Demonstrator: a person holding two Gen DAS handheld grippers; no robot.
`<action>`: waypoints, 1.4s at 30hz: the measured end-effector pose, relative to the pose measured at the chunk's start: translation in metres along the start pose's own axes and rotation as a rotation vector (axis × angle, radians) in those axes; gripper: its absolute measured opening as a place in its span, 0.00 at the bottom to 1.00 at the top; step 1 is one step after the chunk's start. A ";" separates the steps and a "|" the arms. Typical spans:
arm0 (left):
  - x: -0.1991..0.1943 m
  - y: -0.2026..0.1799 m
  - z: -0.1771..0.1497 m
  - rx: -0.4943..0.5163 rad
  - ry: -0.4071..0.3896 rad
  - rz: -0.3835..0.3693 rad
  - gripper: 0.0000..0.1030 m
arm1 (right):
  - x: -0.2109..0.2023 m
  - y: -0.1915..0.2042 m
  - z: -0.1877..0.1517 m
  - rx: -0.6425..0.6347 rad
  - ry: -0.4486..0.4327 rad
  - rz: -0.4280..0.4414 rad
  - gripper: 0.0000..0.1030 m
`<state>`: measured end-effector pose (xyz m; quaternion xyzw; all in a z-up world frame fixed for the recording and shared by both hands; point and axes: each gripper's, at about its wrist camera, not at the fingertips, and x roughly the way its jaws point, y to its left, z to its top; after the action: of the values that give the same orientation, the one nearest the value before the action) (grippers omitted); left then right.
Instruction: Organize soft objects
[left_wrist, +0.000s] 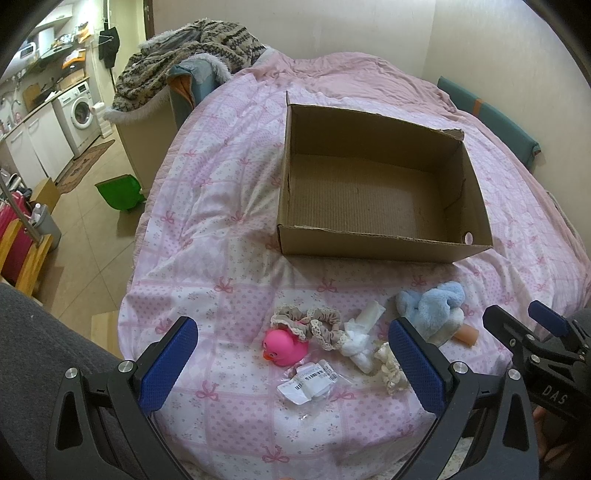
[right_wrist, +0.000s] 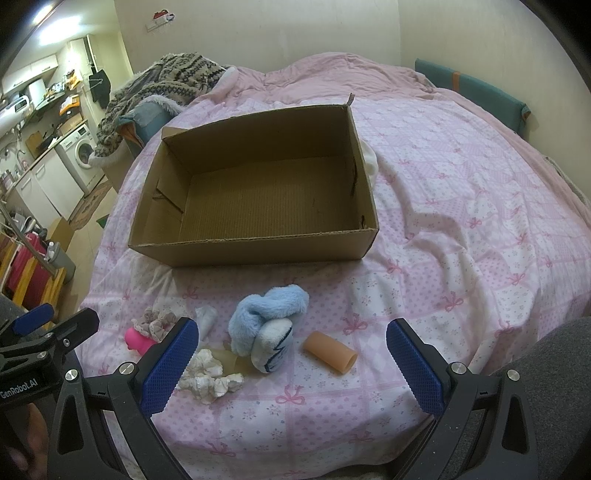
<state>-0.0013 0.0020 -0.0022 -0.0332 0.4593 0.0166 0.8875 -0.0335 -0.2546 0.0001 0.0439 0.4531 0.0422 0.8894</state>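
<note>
On a pink patchwork quilt (left_wrist: 229, 236) printed with bows, a cluster of small soft things lies in front of one open, empty cardboard box (left_wrist: 373, 184) with corrugated floor and torn rims. The cluster holds one fluffy blue plush toy (right_wrist: 267, 314), one glossy pink rubber duck (left_wrist: 285, 346), one beige lace-edged scrunchie (left_wrist: 314, 325), one crumpled white scrunchie (right_wrist: 207, 374), one smooth tan tube (right_wrist: 330, 352) and one clear labelled packet (left_wrist: 308, 380). The left gripper (left_wrist: 293, 363) and right gripper (right_wrist: 291, 363) hover just above, jaws spread wide, holding nothing.
</note>
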 end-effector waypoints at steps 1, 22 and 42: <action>0.000 0.000 0.000 0.000 0.001 0.000 1.00 | 0.000 0.000 0.000 0.000 0.000 0.000 1.00; 0.001 -0.001 -0.002 0.004 0.006 -0.001 1.00 | 0.000 0.000 0.001 0.001 0.002 0.002 1.00; 0.006 0.001 0.054 0.017 0.097 0.018 1.00 | 0.018 -0.051 0.041 0.187 0.199 0.123 1.00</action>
<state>0.0463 0.0074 0.0236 -0.0224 0.5021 0.0190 0.8643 0.0115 -0.3051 0.0036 0.1499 0.5374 0.0585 0.8278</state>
